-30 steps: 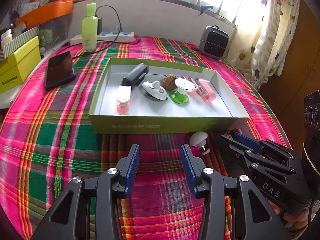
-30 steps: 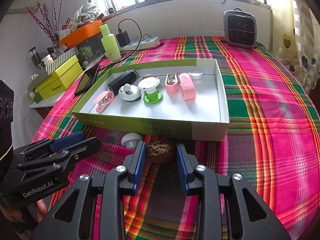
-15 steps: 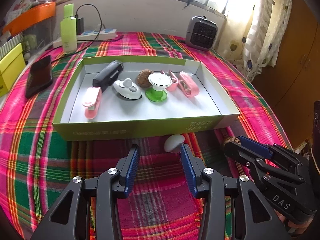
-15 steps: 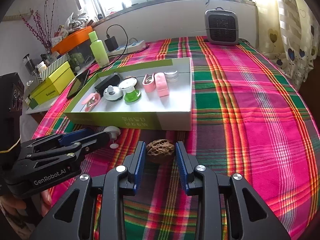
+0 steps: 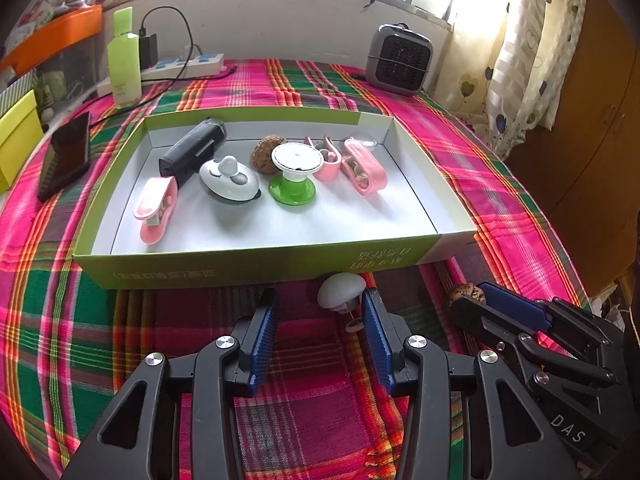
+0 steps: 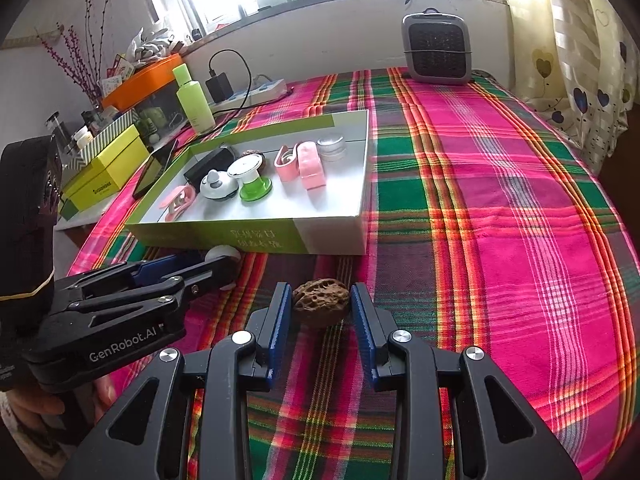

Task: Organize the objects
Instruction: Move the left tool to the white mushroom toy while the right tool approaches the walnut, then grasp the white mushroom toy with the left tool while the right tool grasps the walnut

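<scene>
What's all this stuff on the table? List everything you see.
box: one, green and white, on the cloth
pink clips: three, in box
black device: one, in box
white domed piece: one, in box
green stand: one, in box
clear jar: one, box corner
second walnut: one, brown, in box
walnut: one, brown, between right pads
white knob: one, on cloth before box
phone: one, black, left of box
bottle: one, light green, far left
heater: one, grey, far right
tablecloth: one, pink-green plaid
left gripper: black, blue pads, open around the knob
right gripper: black, blue pads, shut on the walnut
</scene>
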`<control>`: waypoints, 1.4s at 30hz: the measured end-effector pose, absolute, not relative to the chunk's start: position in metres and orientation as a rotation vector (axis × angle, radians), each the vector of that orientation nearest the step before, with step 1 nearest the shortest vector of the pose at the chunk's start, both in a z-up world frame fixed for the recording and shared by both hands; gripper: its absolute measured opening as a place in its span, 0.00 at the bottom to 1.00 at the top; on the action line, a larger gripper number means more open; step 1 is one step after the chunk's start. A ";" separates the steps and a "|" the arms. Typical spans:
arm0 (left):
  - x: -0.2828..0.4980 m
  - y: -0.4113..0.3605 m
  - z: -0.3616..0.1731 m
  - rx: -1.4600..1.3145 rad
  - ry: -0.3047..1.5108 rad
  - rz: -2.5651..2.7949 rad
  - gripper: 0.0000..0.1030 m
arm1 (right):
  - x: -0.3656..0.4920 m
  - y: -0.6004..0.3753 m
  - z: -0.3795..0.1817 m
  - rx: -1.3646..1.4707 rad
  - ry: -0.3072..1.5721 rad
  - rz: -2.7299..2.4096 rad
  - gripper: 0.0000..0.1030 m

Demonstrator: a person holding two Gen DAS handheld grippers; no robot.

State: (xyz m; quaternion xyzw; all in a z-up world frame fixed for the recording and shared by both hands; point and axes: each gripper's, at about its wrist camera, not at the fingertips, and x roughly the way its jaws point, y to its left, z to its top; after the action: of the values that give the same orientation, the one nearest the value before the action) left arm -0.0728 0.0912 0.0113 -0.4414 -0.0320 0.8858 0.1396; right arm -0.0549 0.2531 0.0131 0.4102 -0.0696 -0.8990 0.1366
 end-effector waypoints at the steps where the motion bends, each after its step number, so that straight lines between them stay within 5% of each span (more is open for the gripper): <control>1: -0.073 0.092 0.011 -1.275 -0.095 2.562 0.40 | -0.055 0.253 0.013 1.187 -0.204 -2.601 0.31; 14: -0.072 0.098 0.010 -1.251 -0.056 2.596 0.39 | -0.056 0.255 0.012 1.195 -0.206 -2.594 0.31; 27: -0.069 0.103 0.011 -1.225 -0.041 2.577 0.21 | -0.055 0.255 0.012 1.196 -0.193 -2.600 0.31; 42: -0.065 0.103 0.012 -1.215 -0.043 2.576 0.20 | -0.056 0.254 0.012 1.197 -0.189 -2.604 0.31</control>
State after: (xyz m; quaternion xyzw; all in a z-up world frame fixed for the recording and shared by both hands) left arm -0.0646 0.1030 0.0121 -0.4220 -0.0149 0.8947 0.1459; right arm -0.0562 0.2540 0.0121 0.4131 -0.0652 -0.8984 0.1342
